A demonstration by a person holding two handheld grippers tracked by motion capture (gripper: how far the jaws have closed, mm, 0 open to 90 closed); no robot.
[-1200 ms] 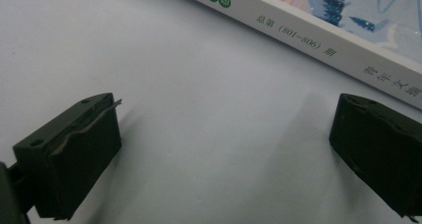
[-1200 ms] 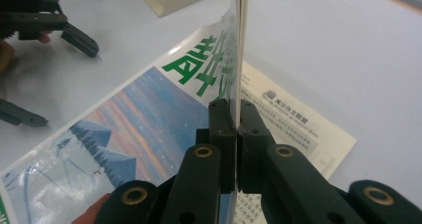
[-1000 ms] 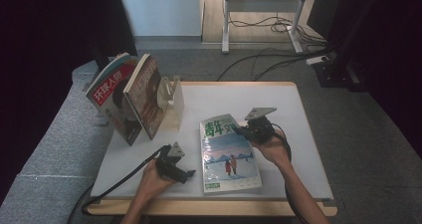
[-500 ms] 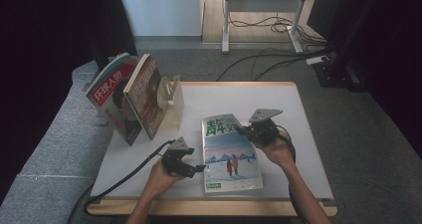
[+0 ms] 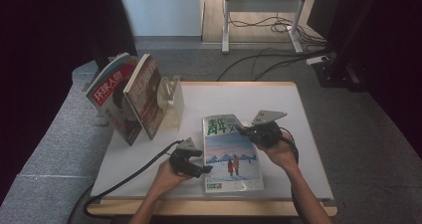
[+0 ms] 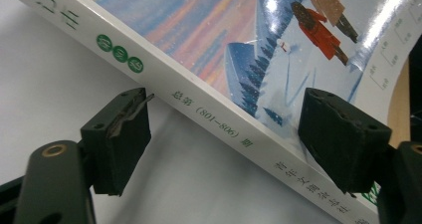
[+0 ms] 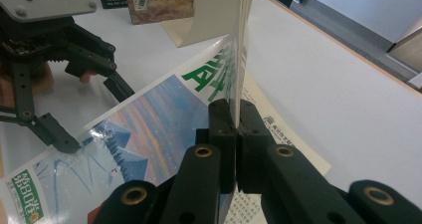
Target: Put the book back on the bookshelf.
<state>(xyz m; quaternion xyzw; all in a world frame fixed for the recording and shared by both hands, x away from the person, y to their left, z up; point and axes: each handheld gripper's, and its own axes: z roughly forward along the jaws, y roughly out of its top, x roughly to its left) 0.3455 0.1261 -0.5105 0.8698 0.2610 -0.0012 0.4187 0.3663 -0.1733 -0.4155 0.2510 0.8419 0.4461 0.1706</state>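
A magazine [image 5: 230, 153] with a snowy cover and green title lies flat at the table's middle front. My right gripper [image 5: 241, 130] is shut on the right edge of its cover near the top, and that cover [image 7: 239, 45] stands lifted in a thin sheet above the pages. In the right gripper view the jaws [image 7: 238, 129] press together on the sheet. My left gripper [image 5: 206, 170] is open at the magazine's left side. Its pads [image 6: 119, 134] straddle the white spine [image 6: 209, 112], one on the table, the other over the cover.
Two magazines [image 5: 127, 97] lean against a cream rack [image 5: 171, 102] at the table's back left. A grey cushioned bench [image 5: 54, 149] runs along the left. Cables lie on the floor [image 5: 268, 59] behind. The table's wooden front edge [image 5: 214, 207] is close to the hands.
My left gripper has moved right to the magazine's spine and now straddles it. My right gripper has stayed shut on the cover edge, shifting only slightly.
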